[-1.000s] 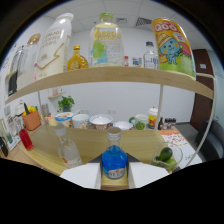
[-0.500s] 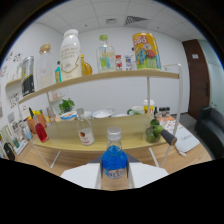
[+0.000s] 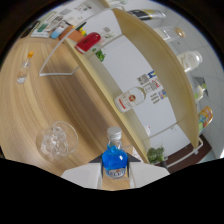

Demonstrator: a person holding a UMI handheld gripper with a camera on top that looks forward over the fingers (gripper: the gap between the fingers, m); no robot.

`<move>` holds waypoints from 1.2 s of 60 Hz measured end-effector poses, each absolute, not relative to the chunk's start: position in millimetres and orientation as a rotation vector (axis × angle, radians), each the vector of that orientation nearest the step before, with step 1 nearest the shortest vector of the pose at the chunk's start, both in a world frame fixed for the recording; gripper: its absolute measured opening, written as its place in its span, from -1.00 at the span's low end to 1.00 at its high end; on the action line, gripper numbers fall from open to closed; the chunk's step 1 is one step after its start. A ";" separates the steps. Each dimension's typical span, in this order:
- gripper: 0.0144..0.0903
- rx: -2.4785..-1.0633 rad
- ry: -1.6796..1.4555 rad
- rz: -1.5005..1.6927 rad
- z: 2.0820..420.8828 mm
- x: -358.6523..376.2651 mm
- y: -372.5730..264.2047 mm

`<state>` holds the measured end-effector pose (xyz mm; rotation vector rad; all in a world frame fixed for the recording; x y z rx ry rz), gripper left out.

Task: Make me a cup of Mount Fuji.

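Observation:
My gripper (image 3: 116, 172) is shut on a small bottle of blue liquid (image 3: 115, 159) with a pale cap (image 3: 114, 133). Both white fingers (image 3: 80, 175) press on its sides. The whole view is rolled hard to one side, so the bottle is tipped relative to the wooden counter (image 3: 30, 115). A clear glass filled with ice (image 3: 56, 140) stands on the counter just beside the bottle's neck, ahead of one finger. The cap is still on the bottle.
A two-level wooden shelf (image 3: 150, 65) runs beyond the bottle, carrying a white bottle with an orange label (image 3: 131, 98), a red bottle (image 3: 89, 42) and a green plant (image 3: 156, 155). A small clear bottle (image 3: 24, 70) and a white wire frame (image 3: 57, 65) stand farther along the counter.
The gripper has rolled sideways and dipped toward the counter with the blue bottle held. The shelf now runs diagonally, and the glass of ice has come into view.

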<state>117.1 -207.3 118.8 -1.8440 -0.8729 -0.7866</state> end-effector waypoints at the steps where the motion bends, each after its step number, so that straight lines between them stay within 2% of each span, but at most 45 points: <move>1: -0.44 -1.821 -0.919 -0.817 120.4 115.7 -206.3; 14: -0.44 -1.545 -1.388 -1.213 126.2 111.6 -194.8; 27: -0.44 -1.314 -1.635 -1.457 124.5 103.2 -187.6; 34: -0.44 -1.267 -1.705 -1.488 116.5 102.6 -186.2; 40: -0.44 -1.281 -1.690 -1.468 119.4 105.5 -183.4; 48: -0.44 -1.376 -1.522 -1.314 136.9 101.1 -188.8; 58: -0.43 -1.564 -1.060 -0.902 189.3 104.0 -200.9; 64: -0.43 -1.612 -0.782 -0.647 219.7 116.3 -213.6; 72: -0.43 -1.715 -0.457 -0.355 217.9 152.4 -225.0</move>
